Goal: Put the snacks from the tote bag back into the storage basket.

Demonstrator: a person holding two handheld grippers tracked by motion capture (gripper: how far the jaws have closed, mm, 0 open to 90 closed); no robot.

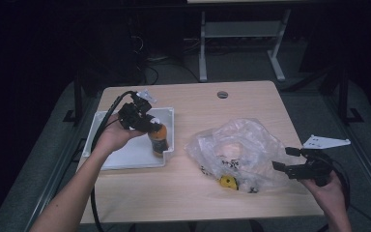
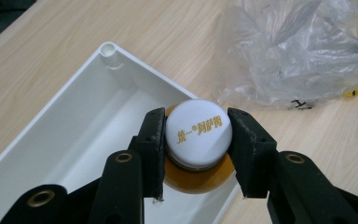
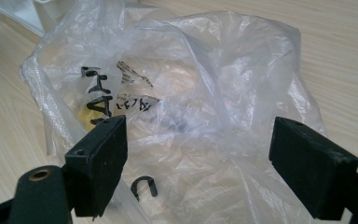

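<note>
An orange drink bottle (image 1: 158,139) with a white cap (image 2: 198,132) stands upright in the right end of a white tray (image 1: 125,154). My left gripper (image 1: 147,124) comes down on it from above, and in the left gripper view its left gripper (image 2: 196,149) pads press on both sides of the cap. A crumpled clear plastic bag (image 1: 241,147) with black print lies on the table right of the tray, something yellow (image 1: 228,181) showing at its near edge. My right gripper (image 1: 283,161) hovers at the bag's right edge, open; in its own view the right gripper (image 3: 198,161) straddles the bag's plastic (image 3: 191,93) without pinching it.
The wooden table (image 1: 193,193) has a round cable hole (image 1: 222,94) near its far edge. A white desk frame (image 1: 241,43) stands on the dark floor beyond. Bare wood lies along the near edge, between the tray and the bag.
</note>
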